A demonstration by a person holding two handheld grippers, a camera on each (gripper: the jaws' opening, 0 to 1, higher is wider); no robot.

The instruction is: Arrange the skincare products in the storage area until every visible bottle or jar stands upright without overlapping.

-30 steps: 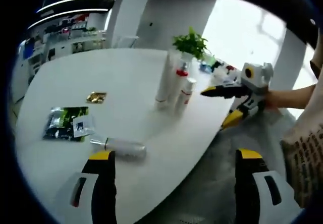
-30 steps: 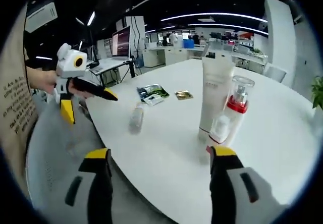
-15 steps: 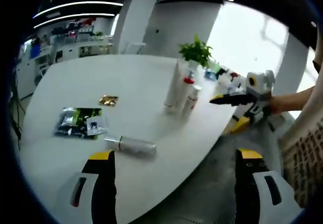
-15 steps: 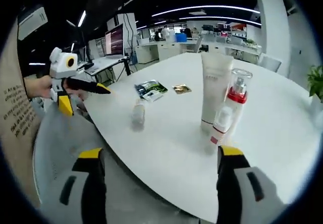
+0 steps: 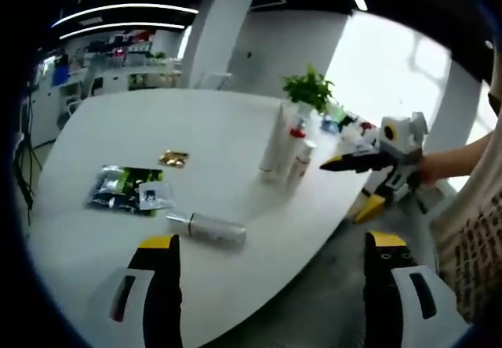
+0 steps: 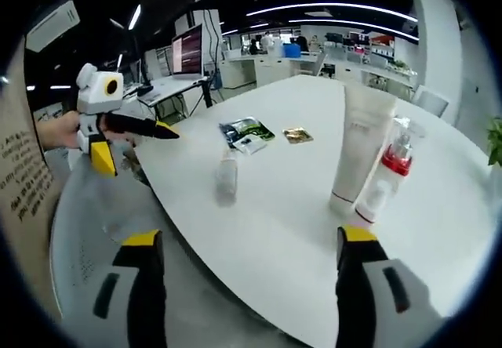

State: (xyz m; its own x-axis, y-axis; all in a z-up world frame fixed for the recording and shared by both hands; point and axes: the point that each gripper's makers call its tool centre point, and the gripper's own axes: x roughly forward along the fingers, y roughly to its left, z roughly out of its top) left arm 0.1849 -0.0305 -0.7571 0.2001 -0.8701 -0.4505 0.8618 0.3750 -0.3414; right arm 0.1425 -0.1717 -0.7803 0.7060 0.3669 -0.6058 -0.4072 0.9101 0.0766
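Left gripper view, bottle (image 5: pixel 210 228) lying, prob. silver

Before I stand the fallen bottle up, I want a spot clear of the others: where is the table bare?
The table is bare between the lying bottle and the upright group, and beyond the gold sachet. Crowded: around the green packet and the tube with its two neighbours.

White table (image 5: pixel 118 121); white tube (image 6: pixel 357 156); red-collared bottle (image 6: pixel 394 164); green-black sachet (image 5: pixel 125 190); gold sachet (image 5: pixel 173 158); yellow-tipped black grippers.
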